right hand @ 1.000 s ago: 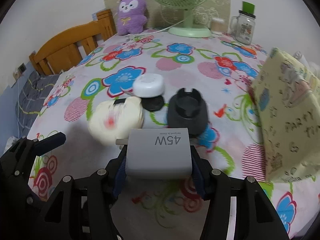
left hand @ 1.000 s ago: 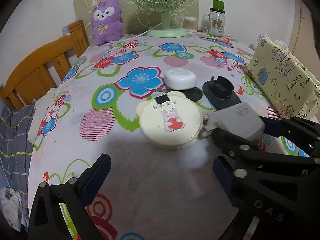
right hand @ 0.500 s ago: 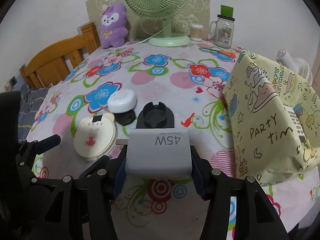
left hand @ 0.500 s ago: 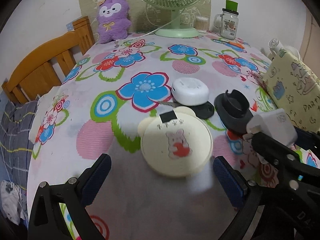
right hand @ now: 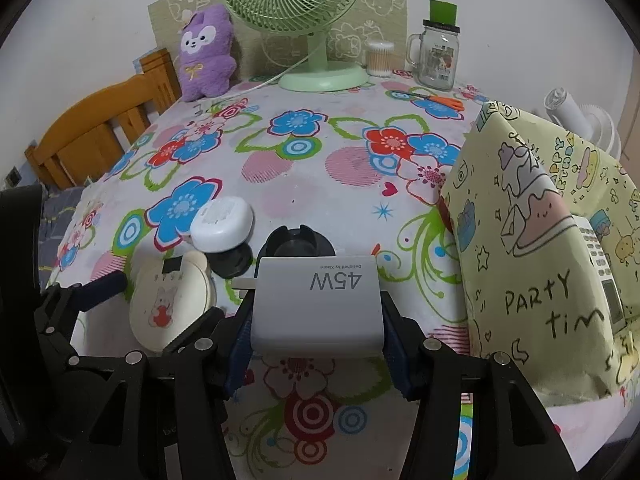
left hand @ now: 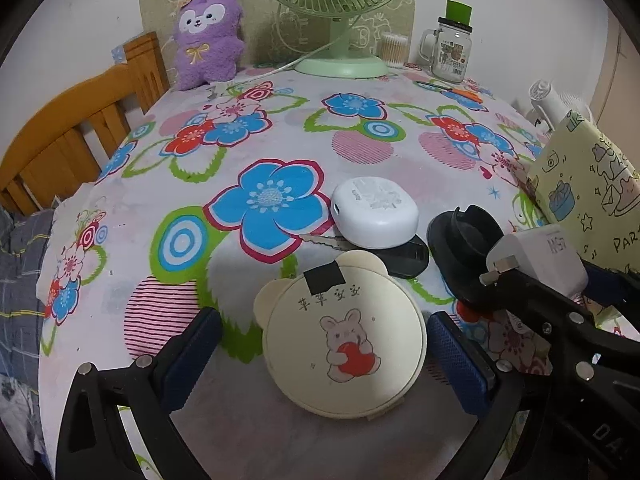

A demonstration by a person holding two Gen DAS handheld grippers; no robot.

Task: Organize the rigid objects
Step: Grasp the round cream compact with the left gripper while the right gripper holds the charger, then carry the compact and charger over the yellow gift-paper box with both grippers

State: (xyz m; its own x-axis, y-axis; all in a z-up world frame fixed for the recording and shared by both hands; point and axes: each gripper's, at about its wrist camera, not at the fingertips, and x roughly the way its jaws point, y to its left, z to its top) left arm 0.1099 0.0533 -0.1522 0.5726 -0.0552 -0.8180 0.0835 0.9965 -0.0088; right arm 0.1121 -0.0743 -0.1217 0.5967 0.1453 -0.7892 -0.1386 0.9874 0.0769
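Observation:
My right gripper [right hand: 316, 328] is shut on a white 45W charger [right hand: 316, 304] and holds it above the table; it also shows in the left wrist view [left hand: 536, 260]. My left gripper [left hand: 320, 344] is open, its fingers on either side of a cream round bear-eared case [left hand: 344, 340] with a rabbit picture, which lies on the table. Behind it lie a white oval case [left hand: 376, 218], a key with a black fob [left hand: 404, 258] and a black round holder [left hand: 468, 240].
A yellow "party time" box [right hand: 540, 248] stands at the right. A green fan [right hand: 296, 20], a glass jar mug [right hand: 438, 54], cotton swabs [right hand: 380, 58], orange scissors [right hand: 440, 101] and a purple plush [right hand: 206, 52] sit at the back. A wooden chair [left hand: 68, 140] is at the left.
My left gripper has moved forward, so its fingers now flank the cream case. My right gripper has swung right with the charger, towards the yellow box.

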